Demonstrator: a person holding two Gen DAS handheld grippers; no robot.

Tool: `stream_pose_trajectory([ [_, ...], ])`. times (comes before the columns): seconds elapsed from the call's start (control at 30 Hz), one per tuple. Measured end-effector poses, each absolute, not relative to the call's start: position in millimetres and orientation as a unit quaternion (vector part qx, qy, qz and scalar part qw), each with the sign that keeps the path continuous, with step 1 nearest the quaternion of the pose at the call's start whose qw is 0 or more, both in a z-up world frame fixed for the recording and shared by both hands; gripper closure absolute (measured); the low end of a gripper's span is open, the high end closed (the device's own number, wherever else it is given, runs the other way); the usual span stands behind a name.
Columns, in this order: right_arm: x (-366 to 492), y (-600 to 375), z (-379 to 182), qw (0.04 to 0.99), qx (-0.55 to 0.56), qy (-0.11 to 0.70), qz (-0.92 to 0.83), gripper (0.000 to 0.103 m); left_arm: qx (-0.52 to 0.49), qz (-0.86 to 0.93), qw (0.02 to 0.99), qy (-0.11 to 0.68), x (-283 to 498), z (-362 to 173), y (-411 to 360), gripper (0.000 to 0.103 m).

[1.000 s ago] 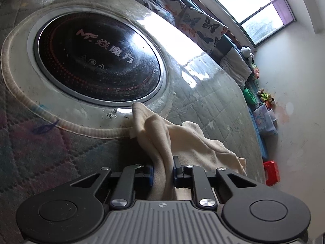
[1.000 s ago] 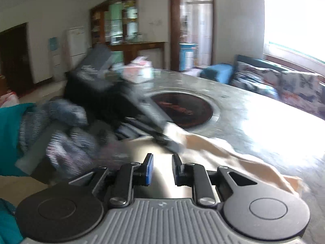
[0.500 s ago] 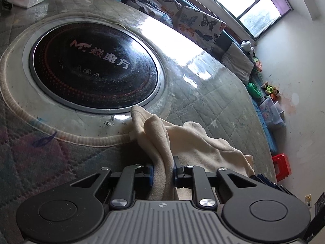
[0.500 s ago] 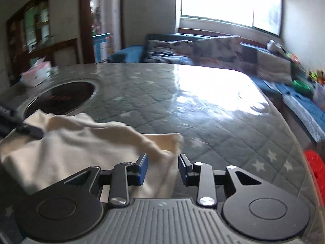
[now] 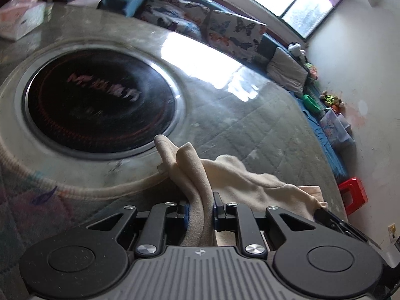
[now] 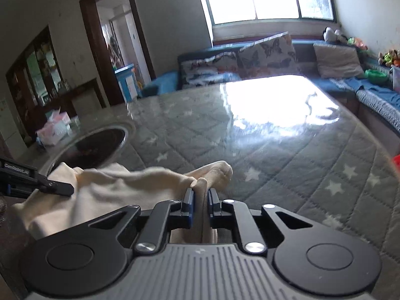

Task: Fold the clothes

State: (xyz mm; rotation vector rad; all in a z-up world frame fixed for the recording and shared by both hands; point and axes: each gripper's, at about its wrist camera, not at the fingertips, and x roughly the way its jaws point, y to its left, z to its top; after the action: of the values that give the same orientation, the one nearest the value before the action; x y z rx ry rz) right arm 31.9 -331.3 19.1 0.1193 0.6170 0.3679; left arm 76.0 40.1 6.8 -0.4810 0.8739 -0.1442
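Note:
A cream garment (image 5: 240, 175) lies bunched on the quilted grey table cover (image 5: 262, 130). My left gripper (image 5: 200, 205) is shut on a fold at its left edge, next to the round black cooktop (image 5: 100, 100). My right gripper (image 6: 200, 197) is shut on the garment's right edge (image 6: 215, 175). The cloth (image 6: 112, 190) stretches between both grippers. The left gripper's fingers (image 6: 57, 187) show at the left of the right wrist view, and part of the right gripper (image 5: 332, 220) shows at the right of the left wrist view.
The round cooktop (image 6: 97, 145) is set into the table. A tissue box (image 5: 20, 20) stands at the table's far left. A sofa with butterfly cushions (image 6: 265, 50) runs behind the table. A red stool (image 5: 352, 195) stands on the floor at the right.
My right gripper swung from facing the left hand to the garment's right edge and closed on it. My left gripper keeps its hold and has risen slightly.

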Motion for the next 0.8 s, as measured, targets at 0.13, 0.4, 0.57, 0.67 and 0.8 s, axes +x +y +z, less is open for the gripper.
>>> stream_pose_trajectory([
  [0.13,26,-341,37,0.945,0.050,0.277,0.166,0.093,-0.210,-0.091,0.884,0.409,86,18,19,0.087],
  [0.4,27,-376,58,0.961,0.024,0.251,0.110,0.093,-0.180,-0.136,0.890,0.397,114,27,-39,0.088],
  [0.57,35,-403,65,0.967,0.014,0.244,0.071,0.093,-0.165,-0.162,0.890,0.394,132,28,-75,0.088],
  [0.67,39,-416,67,0.969,0.011,0.240,0.052,0.093,-0.156,-0.175,0.889,0.393,140,28,-93,0.088],
  [0.8,46,-435,62,0.970,0.007,0.242,0.022,0.093,-0.137,-0.187,0.890,0.392,150,24,-116,0.088],
])
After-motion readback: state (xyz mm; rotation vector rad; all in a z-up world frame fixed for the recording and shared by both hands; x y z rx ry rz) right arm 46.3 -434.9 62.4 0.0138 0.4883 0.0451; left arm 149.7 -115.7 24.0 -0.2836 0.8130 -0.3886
